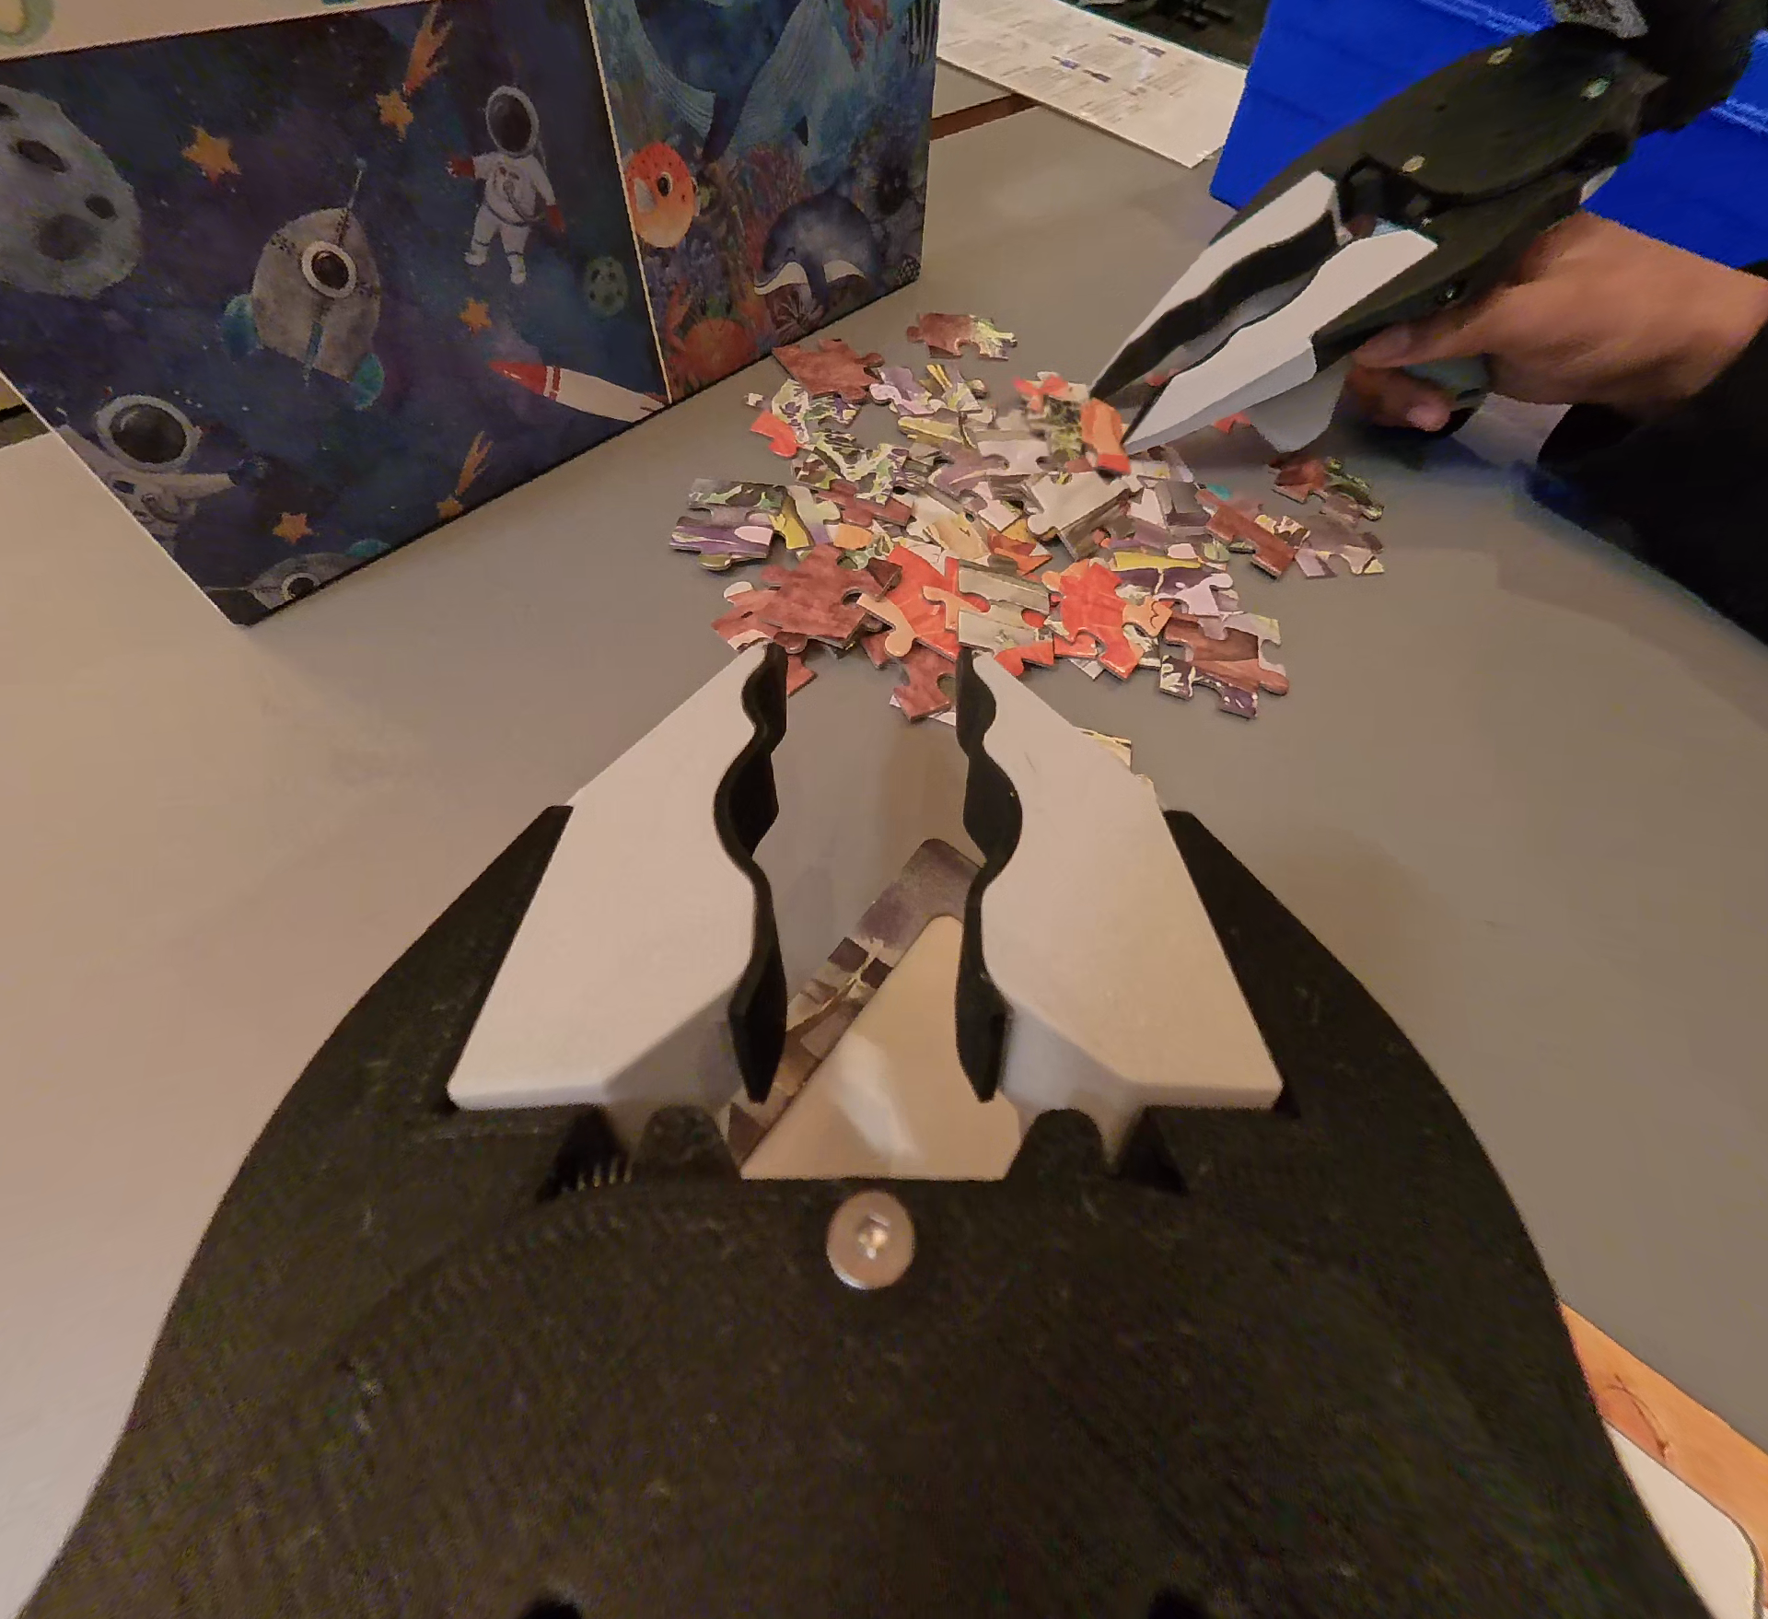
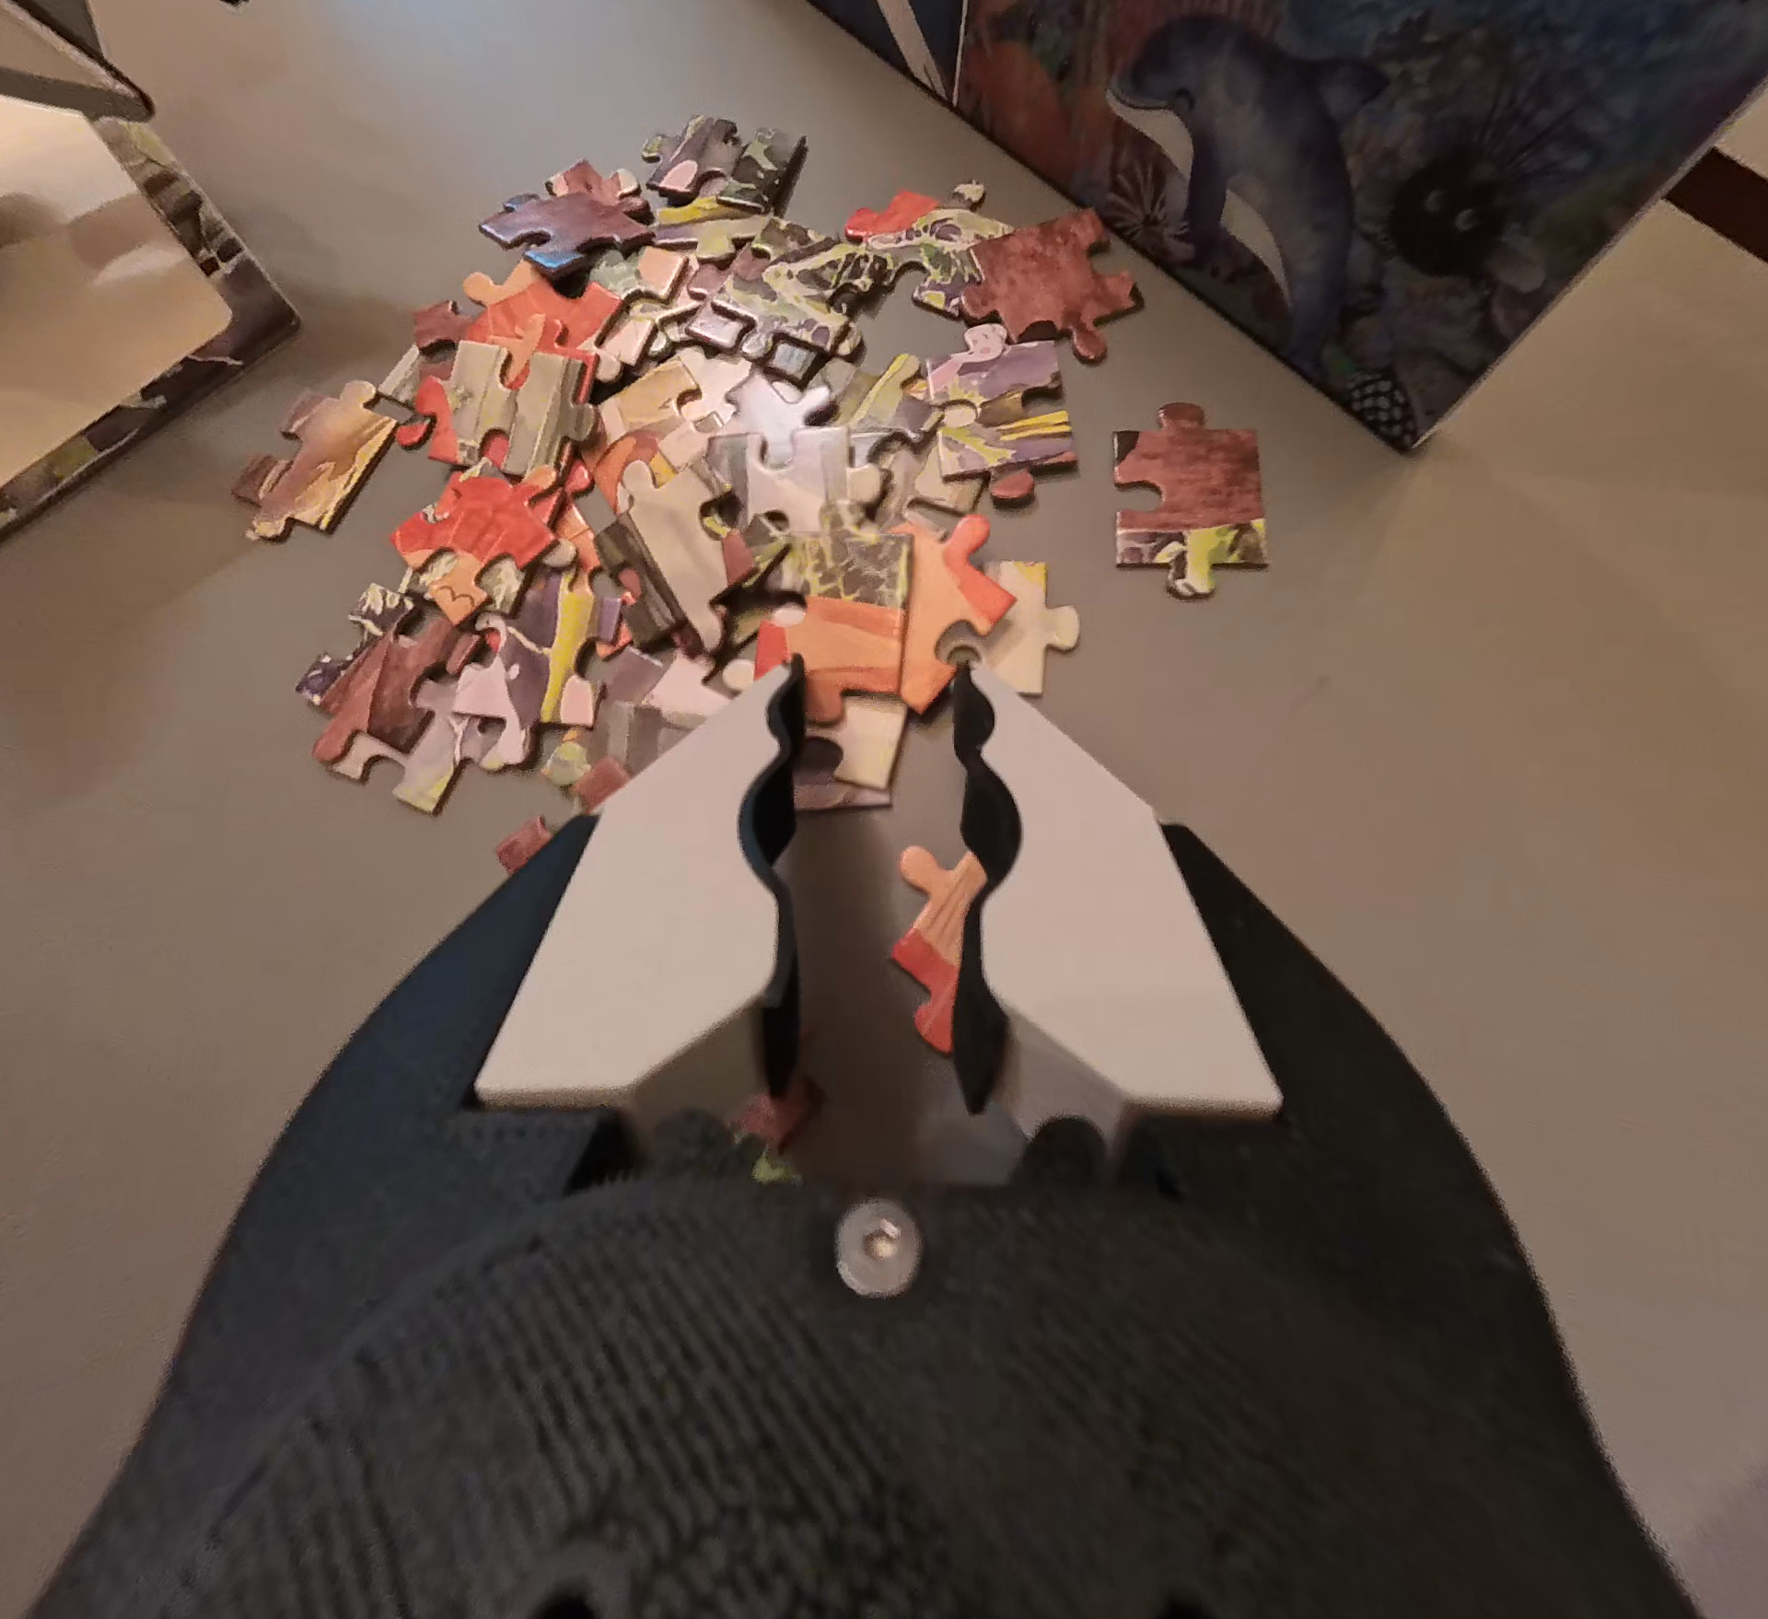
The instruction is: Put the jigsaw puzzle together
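A heap of loose jigsaw pieces [image 1: 995, 540] lies on the grey tabletop [image 1: 383, 788], just right of a picture-covered box [image 1: 383, 234] showing space and sea scenes. The left claw [image 1: 871, 664] stands wide, nothing between its fingers, its tips at the near edge of the heap; a puzzle frame [image 1: 890, 932] lies under it. The right claw [image 1: 1115, 425], gripped by a hand [image 1: 1531, 329], pinches an orange-and-dark piece [image 1: 1100, 434] at the heap's far right side. One brown piece [image 2: 1191, 501] sits apart on the tabletop. A blue bin [image 1: 1416, 42] stands far right, beside a paper sheet [image 1: 1081, 52].
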### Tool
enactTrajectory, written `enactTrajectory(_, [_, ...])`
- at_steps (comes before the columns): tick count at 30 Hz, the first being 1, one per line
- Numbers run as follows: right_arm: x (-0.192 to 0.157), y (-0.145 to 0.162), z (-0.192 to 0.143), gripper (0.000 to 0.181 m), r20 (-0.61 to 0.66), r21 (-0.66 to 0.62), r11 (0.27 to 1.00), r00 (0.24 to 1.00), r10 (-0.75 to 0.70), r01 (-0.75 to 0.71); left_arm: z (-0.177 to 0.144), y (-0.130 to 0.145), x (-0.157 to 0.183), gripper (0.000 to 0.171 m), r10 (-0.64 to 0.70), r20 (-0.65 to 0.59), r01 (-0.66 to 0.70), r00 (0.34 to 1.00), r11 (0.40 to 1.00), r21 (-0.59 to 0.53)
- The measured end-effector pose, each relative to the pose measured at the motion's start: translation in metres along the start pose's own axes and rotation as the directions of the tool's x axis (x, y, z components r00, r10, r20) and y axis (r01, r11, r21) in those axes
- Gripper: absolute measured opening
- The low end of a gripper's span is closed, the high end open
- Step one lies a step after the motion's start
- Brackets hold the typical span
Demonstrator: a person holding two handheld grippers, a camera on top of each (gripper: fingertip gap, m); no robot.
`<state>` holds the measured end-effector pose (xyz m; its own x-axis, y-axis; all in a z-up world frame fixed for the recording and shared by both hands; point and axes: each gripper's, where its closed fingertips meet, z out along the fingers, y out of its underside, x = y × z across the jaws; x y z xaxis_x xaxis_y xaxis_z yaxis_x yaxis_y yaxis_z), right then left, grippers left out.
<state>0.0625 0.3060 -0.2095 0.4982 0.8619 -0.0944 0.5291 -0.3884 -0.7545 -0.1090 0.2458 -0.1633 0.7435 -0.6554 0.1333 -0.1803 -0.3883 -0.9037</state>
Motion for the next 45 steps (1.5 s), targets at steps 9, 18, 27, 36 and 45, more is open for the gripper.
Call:
enactTrajectory(9, [-0.003, 0.000, -0.005, 0.031, -0.044, -0.016, 0.997, 0.996, -0.073, 0.072, 0.000, 0.000, 0.000, 0.034, 0.001, 0.001, -0.001, 1.000, 1.000, -0.002])
enactTrajectory(18, [-0.009, 0.004, -0.001, 0.041, 0.014, -0.003, 0.998, 0.998, -0.065, 0.065, 0.000, 0.000, 0.001, 0.034, 0.010, 0.003, -0.010, 1.000, 1.000, -0.004])
enactTrajectory(27, [-0.023, 0.002, 0.001, 0.041, 0.033, -0.010, 0.991, 0.991, -0.133, 0.133, 0.000, 0.001, 0.001, 0.034, 0.008, 0.003, -0.008, 1.000, 1.000, -0.004])
enactTrajectory(36, [-0.008, -0.008, -0.007, 0.040, -0.015, 0.065, 0.994, 0.996, -0.090, 0.091, 0.000, 0.001, 0.001, 0.034, 0.014, 0.005, -0.014, 1.000, 1.000, -0.006])
enactTrajectory(45, [-0.002, -0.010, -0.008, 0.041, -0.048, 0.082, 0.993, 0.996, -0.079, 0.083, 0.000, 0.001, 0.001, 0.034, 0.012, 0.005, -0.012, 1.000, 1.000, -0.006])
